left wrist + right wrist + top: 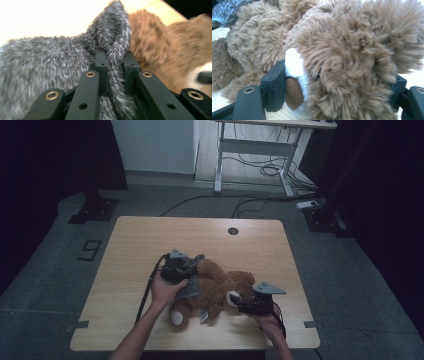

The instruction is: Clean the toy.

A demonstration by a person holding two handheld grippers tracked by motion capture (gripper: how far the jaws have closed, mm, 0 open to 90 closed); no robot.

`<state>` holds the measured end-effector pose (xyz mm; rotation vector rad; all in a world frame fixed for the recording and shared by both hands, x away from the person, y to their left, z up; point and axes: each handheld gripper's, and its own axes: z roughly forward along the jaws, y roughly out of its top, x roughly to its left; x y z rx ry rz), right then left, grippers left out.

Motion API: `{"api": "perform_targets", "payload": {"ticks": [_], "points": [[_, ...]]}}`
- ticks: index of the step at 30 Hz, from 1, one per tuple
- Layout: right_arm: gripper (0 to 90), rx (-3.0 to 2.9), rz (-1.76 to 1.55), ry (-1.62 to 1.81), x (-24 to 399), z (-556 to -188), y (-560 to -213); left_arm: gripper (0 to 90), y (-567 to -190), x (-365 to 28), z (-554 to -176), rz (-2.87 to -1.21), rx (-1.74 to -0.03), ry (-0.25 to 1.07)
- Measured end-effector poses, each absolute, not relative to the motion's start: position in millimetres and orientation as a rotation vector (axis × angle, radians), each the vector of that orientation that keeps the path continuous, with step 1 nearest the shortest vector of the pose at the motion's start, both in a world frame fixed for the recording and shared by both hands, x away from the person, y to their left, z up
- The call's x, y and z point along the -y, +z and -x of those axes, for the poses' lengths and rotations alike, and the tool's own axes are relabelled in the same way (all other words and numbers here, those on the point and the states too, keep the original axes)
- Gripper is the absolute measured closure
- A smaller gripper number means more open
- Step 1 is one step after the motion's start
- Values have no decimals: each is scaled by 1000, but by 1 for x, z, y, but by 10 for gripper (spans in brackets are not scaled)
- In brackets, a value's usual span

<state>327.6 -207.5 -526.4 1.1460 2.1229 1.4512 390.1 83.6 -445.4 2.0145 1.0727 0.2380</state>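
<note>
Carefully: your left tool [113,72] pinched the grey fur garment [50,65], your right tool [332,92] clamped the teddy bear's head [352,50]; tugging could tear seams.

Light wooden table [150,240], rectangular, corners rounded; round cable hole [233,230] set near far edge. Brown teddy bear [220,287] laid on near half of tabletop, on its side. Grey fluffy fabric [190,290] draped against bear's left side.
</note>
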Motion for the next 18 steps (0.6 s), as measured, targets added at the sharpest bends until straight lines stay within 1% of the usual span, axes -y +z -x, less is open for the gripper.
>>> {"api": "perform_targets", "payload": {"ticks": [5, 6, 8, 12, 15, 18], "points": [[247, -2130, -1137, 1452, 208, -328, -526, 784, -448, -31, -393, -2085, -1000, 167], [247, -2131, -1136, 1452, 208, -328, -526, 784, -449, -22, -392, -2096, -990, 172], [247, -2132, -1140, 1447, 209, -328, -527, 785, -449, -13, -388, -2136, -973, 255], [246, -2131, -1137, 1457, 209, -327, -527, 786, -452, -27, -388, -2141, -978, 276], [245, -2130, -1130, 1456, 208, -327, -526, 786, -453, -50, -386, -2111, -1001, 277], [244, -2130, -1132, 1460, 208, -327, -526, 786, -451, -74, -383, -2094, -1034, 332]]}}
